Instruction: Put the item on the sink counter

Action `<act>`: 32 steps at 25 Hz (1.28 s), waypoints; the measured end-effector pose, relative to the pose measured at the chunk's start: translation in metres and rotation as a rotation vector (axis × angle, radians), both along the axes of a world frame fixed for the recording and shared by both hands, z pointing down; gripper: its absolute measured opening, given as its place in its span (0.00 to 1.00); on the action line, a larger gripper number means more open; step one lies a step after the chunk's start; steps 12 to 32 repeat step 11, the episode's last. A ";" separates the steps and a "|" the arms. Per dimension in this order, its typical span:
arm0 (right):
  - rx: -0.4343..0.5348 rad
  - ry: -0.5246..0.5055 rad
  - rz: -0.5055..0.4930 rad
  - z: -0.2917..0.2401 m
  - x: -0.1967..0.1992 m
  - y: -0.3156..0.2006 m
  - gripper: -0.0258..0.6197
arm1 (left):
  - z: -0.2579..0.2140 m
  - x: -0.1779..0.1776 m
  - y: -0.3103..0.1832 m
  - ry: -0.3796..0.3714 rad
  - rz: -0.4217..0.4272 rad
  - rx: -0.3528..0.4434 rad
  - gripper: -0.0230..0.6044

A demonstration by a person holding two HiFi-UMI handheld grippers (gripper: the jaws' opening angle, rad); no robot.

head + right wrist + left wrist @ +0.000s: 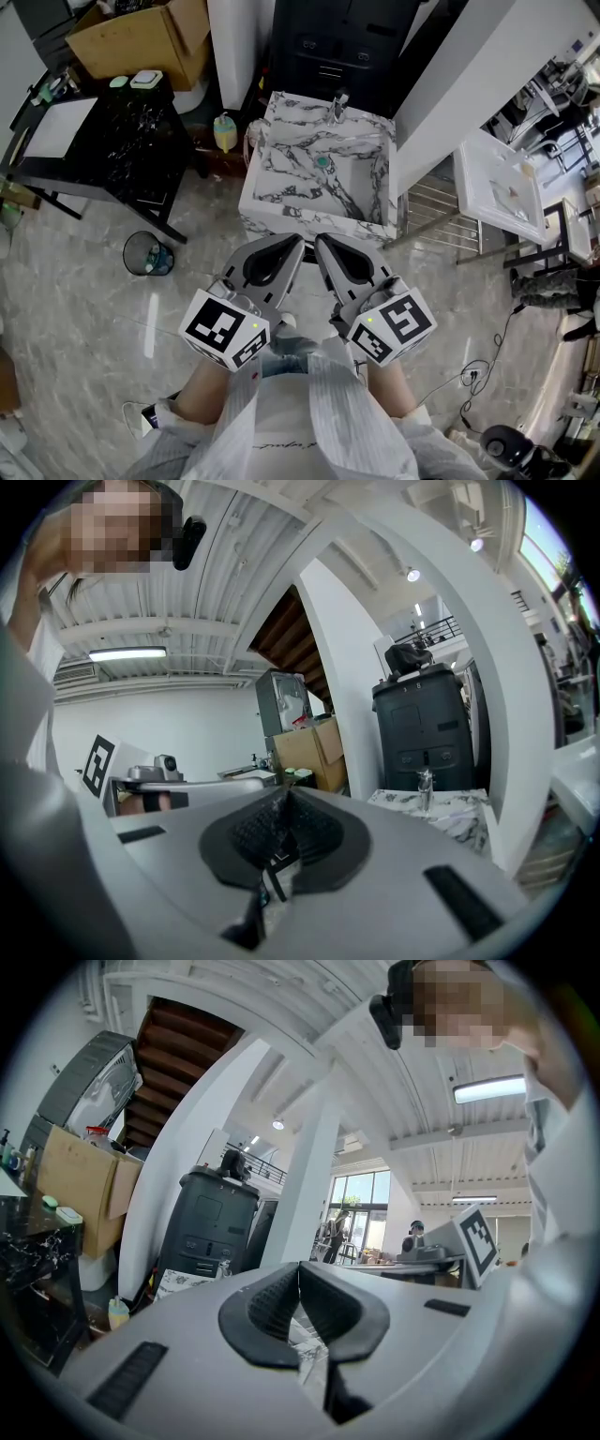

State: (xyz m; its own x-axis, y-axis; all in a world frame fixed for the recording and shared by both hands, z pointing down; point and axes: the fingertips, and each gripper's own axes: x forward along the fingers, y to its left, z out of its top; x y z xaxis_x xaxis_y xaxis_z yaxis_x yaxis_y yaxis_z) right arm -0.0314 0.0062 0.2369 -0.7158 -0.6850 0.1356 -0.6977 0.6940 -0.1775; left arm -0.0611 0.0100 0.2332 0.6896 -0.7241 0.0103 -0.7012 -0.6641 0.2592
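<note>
L gripper (296, 244) & R gripper (321, 244) lower centre, fingers closed, empty; grey-veined white marble sink worktop (281, 211) above, green round piece (322, 161) in basin.

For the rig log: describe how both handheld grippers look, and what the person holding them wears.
Left gripper and right gripper match: light grey, wedge-shaped shells tapering to fingers lined with black ribbed pads. Each carries a white cube with black square markers and a small green light. No cables show. The person's shirt is white with fine stripes.
</note>
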 end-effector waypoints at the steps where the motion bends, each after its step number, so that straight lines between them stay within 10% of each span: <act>1: -0.001 0.001 -0.002 0.001 -0.001 0.000 0.05 | 0.000 0.000 0.000 0.000 -0.001 0.000 0.06; 32: 0.002 0.008 -0.014 0.000 -0.004 -0.004 0.05 | 0.000 -0.001 -0.005 0.002 -0.004 0.002 0.06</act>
